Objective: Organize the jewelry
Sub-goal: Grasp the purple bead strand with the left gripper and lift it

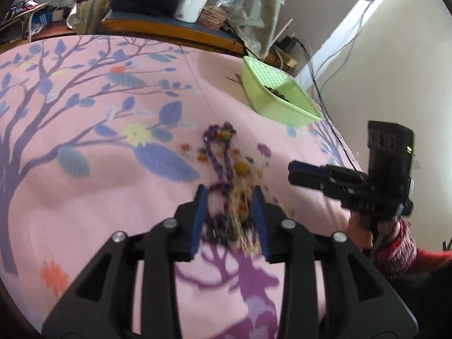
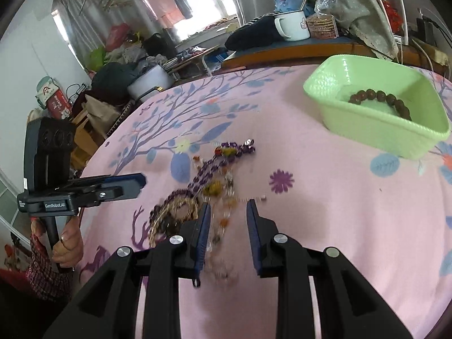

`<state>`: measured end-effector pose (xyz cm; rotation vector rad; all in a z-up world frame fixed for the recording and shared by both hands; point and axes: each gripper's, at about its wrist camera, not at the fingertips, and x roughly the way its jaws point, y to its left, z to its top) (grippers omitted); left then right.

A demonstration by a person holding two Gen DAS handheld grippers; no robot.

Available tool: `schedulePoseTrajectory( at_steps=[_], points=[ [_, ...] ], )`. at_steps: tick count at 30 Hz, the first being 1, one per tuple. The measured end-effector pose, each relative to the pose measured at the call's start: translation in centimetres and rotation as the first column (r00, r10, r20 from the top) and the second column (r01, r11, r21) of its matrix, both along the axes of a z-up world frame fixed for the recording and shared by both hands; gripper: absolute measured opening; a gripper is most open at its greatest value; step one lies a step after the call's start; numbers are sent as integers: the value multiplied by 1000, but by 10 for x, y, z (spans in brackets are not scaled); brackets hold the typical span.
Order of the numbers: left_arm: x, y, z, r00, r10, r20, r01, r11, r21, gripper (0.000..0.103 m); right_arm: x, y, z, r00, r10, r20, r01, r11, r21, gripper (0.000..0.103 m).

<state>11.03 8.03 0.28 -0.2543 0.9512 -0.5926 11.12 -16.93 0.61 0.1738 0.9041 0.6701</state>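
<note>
A pile of jewelry lies on the pink patterned cloth: a purple bead necklace (image 1: 217,155) (image 2: 209,169), a gold bead strand (image 2: 180,206) and small amber and clear beads (image 2: 223,220). My left gripper (image 1: 230,195) is open and hovers over the near end of the pile, holding nothing. My right gripper (image 2: 228,207) is open, its fingers either side of the small beads. A green plastic basket (image 2: 375,130) (image 1: 282,113) at the far right holds a brown bead bracelet (image 2: 381,97).
The cloth (image 2: 325,197) covers a table. Behind it a wooden bench carries a white enamel mug (image 2: 293,25), a dark bundle (image 2: 254,34) and a woven holder (image 2: 322,25). Cables (image 1: 327,90) run down the wall at the right.
</note>
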Motion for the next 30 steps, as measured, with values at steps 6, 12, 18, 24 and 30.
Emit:
schedulePoseTrajectory(
  at_steps=[6, 12, 18, 24, 30],
  points=[
    [39, -37, -16, 996, -48, -69, 53, 996, 72, 43, 20, 3, 1, 1000, -23, 0, 23, 1000, 13, 0],
    [40, -46, -27, 995, -67, -70, 75, 990, 122, 9, 64, 13, -5, 1000, -22, -15, 21, 1000, -19, 1],
    [44, -19, -15, 999, 30, -45, -28, 998, 57, 5, 90, 38, -21, 999, 43, 13, -42, 993, -107, 4],
    [43, -11, 5, 998, 59, -15, -58, 997, 45, 5, 89, 50, -18, 995, 95, 36, -90, 987, -137, 0],
    [30, -8, 49, 997, 64, 52, -63, 998, -17, 5, 72, 25, 24, 994, 37, 99, -35, 999, -23, 0]
  ],
)
